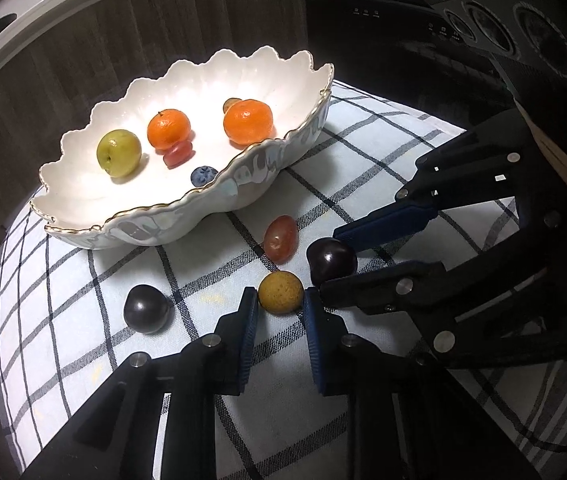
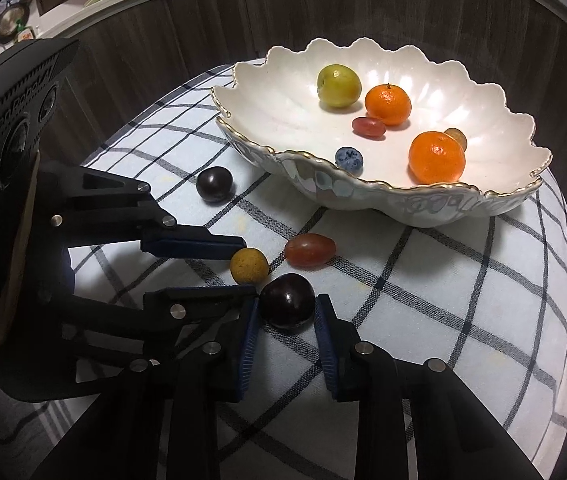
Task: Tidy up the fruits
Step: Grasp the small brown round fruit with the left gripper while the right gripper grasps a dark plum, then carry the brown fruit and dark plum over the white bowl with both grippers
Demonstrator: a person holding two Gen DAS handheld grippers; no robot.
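Observation:
A small yellow round fruit (image 1: 281,292) lies on the checked cloth, and my left gripper (image 1: 279,298) is shut on it, a blue pad on each side. Just right of it sits a dark red plum (image 2: 287,306), gripped between the pads of my right gripper (image 2: 286,308). Both fruits rest on the cloth. A red oval grape (image 1: 280,239) lies loose just beyond them, and a dark round fruit (image 1: 147,309) lies to the left. The white scalloped bowl (image 1: 155,228) holds a green fruit (image 1: 119,153), two mandarins (image 1: 168,129), a red grape and a blueberry (image 1: 203,176).
The round table under the checked cloth (image 2: 443,300) ends close behind the bowl, with dark wood panelling beyond. The two grippers nearly touch, the right one's lower finger (image 1: 363,288) beside the left one's right pad. A small brownish fruit (image 2: 457,136) hides behind one mandarin.

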